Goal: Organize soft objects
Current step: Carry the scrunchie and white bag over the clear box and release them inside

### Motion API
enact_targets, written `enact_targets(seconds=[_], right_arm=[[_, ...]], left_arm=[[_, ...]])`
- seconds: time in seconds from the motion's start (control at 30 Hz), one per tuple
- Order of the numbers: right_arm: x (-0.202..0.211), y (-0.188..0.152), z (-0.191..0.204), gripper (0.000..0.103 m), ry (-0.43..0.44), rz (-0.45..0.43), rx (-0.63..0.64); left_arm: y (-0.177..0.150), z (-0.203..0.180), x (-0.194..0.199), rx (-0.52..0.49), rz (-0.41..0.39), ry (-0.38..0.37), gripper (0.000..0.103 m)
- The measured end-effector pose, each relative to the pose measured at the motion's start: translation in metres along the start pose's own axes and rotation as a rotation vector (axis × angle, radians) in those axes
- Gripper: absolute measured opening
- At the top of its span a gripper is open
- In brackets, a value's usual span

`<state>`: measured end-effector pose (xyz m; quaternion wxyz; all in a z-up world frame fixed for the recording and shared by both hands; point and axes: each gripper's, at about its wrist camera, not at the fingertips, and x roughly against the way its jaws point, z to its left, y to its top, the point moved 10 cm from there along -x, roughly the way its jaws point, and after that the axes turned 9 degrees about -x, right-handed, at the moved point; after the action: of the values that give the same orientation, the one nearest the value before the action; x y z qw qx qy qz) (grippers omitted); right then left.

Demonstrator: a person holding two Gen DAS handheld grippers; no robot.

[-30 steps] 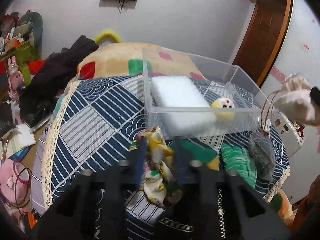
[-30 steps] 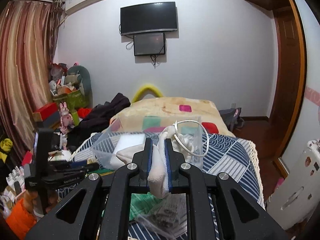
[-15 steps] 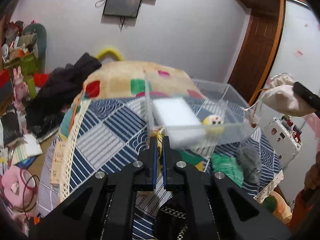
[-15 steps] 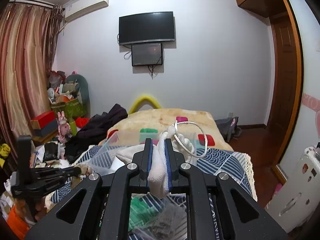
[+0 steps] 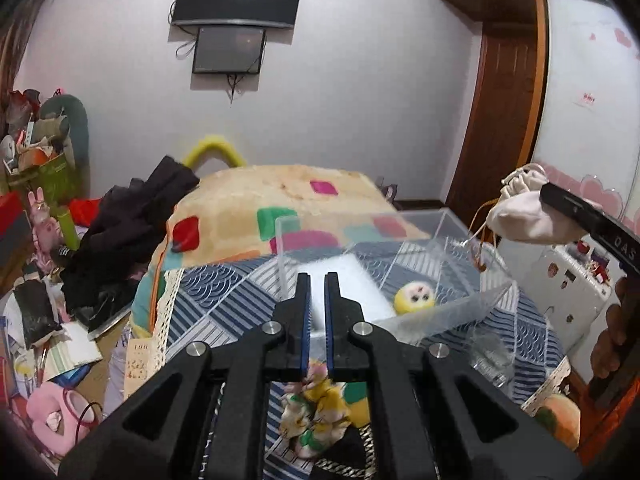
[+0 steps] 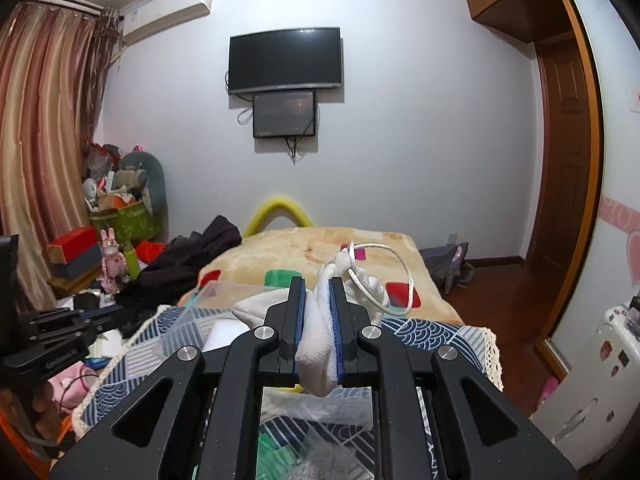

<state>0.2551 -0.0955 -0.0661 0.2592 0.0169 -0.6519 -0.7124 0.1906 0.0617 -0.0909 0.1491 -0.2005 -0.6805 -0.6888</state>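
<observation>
A home bedroom, shown by a quilt-covered bed (image 6: 320, 248), wall-mounted television (image 6: 285, 60), curtains (image 6: 44, 140), wardrobe door (image 6: 568, 152), piled clothes (image 6: 192, 252)

Both grippers, left (image 5: 316, 286) and right (image 6: 317, 292), are showing matte black angular frames with triangular cutouts and silver screws. Blue pads (image 5: 306, 320) are lining their fingers, and white lettering is showing on one side.
</observation>
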Motion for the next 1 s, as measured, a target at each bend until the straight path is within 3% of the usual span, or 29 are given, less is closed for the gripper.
enact_targets(seconds=[0.03, 0.17, 0.23, 0.37, 0.43, 0.5, 0.6, 0.83, 1.0], right_arm=[[-0.004, -0.003, -0.001, 0.010, -0.003, 0.012, -0.002], [-0.020, -0.018, -0.008, 0.010, -0.013, 0.067, -0.015], [-0.025, -0.024, -0.010, 0.010, -0.019, 0.090, -0.013], [-0.035, -0.032, -0.012, 0.010, -0.030, 0.126, -0.006], [-0.040, -0.035, -0.013, 0.010, -0.039, 0.140, 0.002], [-0.046, -0.039, -0.014, 0.010, -0.044, 0.159, 0.012], [-0.058, -0.047, -0.013, 0.010, -0.047, 0.197, 0.020], [-0.075, -0.067, -0.014, 0.011, -0.046, 0.278, 0.034], [-0.083, -0.077, -0.018, 0.011, -0.050, 0.335, 0.042]], left_arm=[[-0.004, 0.002, -0.002, 0.000, 0.012, 0.003, 0.009], [-0.035, 0.008, -0.018, 0.029, 0.107, -0.015, 0.046], [-0.050, 0.006, -0.025, 0.051, 0.141, -0.042, 0.050], [-0.074, -0.004, -0.041, 0.048, 0.203, -0.067, 0.050], [-0.082, -0.007, -0.049, 0.054, 0.228, -0.080, 0.040], [-0.088, -0.008, -0.053, 0.077, 0.240, -0.105, 0.020], [-0.094, -0.003, -0.052, 0.105, 0.247, -0.114, 0.013], [-0.093, 0.010, -0.031, 0.118, 0.214, -0.082, 0.010], [-0.065, 0.015, -0.008, 0.107, 0.141, -0.057, 0.010]])
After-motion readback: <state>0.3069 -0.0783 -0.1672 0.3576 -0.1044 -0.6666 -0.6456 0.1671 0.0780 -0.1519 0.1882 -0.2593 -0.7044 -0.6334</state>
